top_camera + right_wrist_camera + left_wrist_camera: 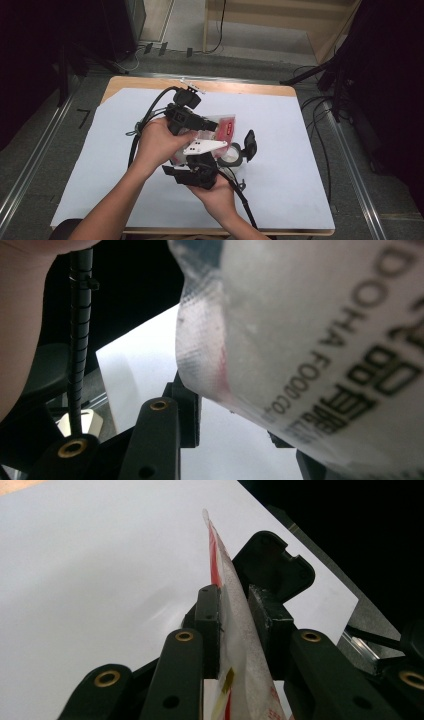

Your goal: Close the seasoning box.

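High view: at frame centre, the left gripper (pixel 212 125) is clamped on a plastic bag (pixel 223 127) lifted off the table (pixel 300 160); right gripper (pixel 248 146) grips it too, setting-down remaining.

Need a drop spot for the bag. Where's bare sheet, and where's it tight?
Free: the white sheet right of the tape roll, its left part beside the left forearm, and its far strip near the wooden table edge. Crowded: the middle, where the left tool and right tool meet at the bag.
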